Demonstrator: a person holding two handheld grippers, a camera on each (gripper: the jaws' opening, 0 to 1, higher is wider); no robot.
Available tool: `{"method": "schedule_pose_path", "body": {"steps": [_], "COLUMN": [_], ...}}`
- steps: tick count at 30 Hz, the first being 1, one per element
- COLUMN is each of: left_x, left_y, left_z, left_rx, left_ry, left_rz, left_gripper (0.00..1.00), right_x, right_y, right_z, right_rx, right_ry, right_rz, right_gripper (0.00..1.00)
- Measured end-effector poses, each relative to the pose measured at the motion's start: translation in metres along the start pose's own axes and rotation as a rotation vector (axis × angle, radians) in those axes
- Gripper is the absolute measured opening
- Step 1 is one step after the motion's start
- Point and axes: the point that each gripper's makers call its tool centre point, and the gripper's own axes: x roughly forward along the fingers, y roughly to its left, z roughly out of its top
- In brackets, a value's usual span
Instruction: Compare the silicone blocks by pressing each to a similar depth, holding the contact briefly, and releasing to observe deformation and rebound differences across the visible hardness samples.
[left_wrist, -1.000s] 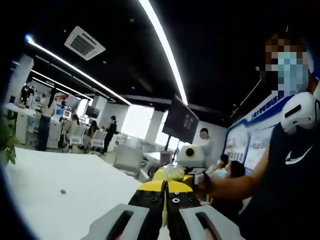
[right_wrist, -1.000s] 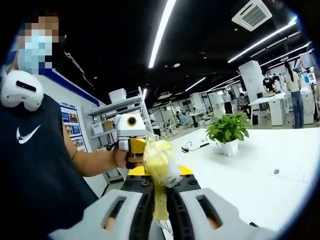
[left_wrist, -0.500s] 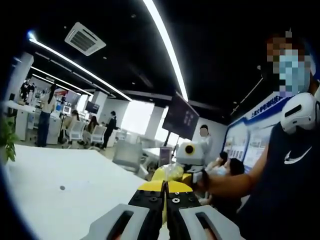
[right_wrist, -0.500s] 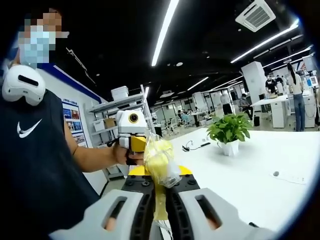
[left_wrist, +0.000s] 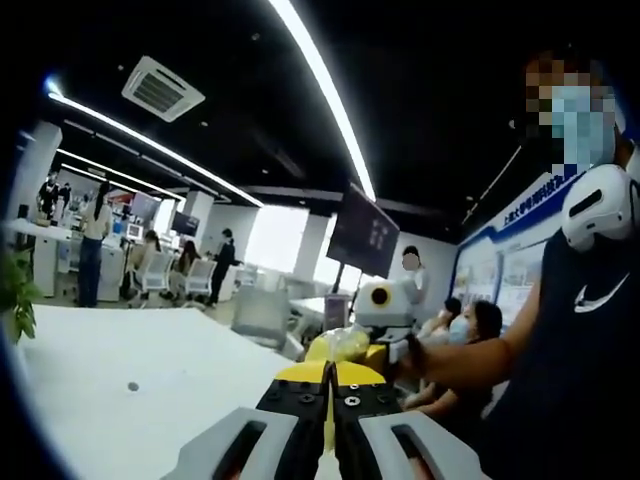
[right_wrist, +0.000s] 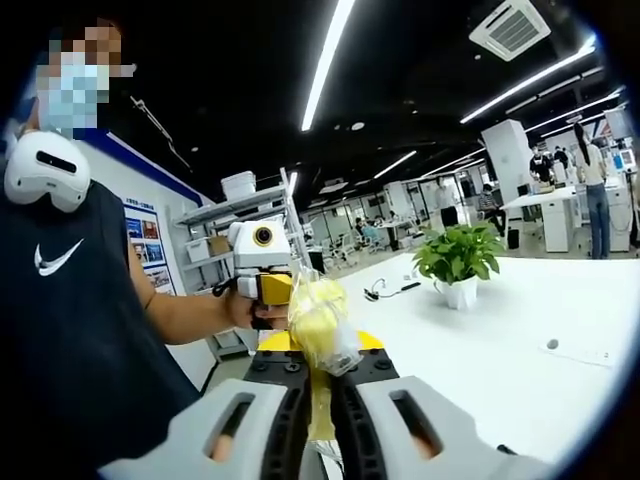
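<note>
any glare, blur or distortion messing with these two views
Left gripper view: the ceiling light strip is blown out and bowed by the fisheye, and the bright window washes out the far office. Right gripper view: the yellow object between the jaws of the right gripper is soft and close to the lens, while the potted plant on the white table reads fairly sharp.

Yellow piece in clear glossy plastic wrap; table smooth matt white; gripper fingers matt grey plastic.

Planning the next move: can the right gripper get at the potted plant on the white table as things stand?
Probably not: the right gripper is shut on a yellow wrapped item, and the potted plant sits well off across the white table.
</note>
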Motion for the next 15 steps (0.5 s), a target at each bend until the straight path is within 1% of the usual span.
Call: {"method": "schedule_pose_path", "body": {"steps": [5, 9, 15], "left_x": [-0.0023, -0.0044, -0.0065], "left_y": [0.0029, 0.0064, 0.0071], "left_z": [-0.0016, -0.0020, -0.0028], "left_rx": [0.005, 0.005, -0.012], "left_ry": [0.011, 0.009, 0.012], "left_rz": [0.006, 0.012, 0.002], "left_gripper": [0.00, 0.00, 0.00], "right_x": [0.0025, 0.0040, 0.0049], "right_y": [0.0000, -0.0016, -0.0004], "right_z": [-0.0015, -0.0022, -0.0024], "right_rx": [0.000, 0.005, -0.007], "right_ry": [0.004, 0.002, 0.007], "right_rz": [0.000, -0.002, 0.001], "right_gripper": [0.01, 0.01, 0.01]}}
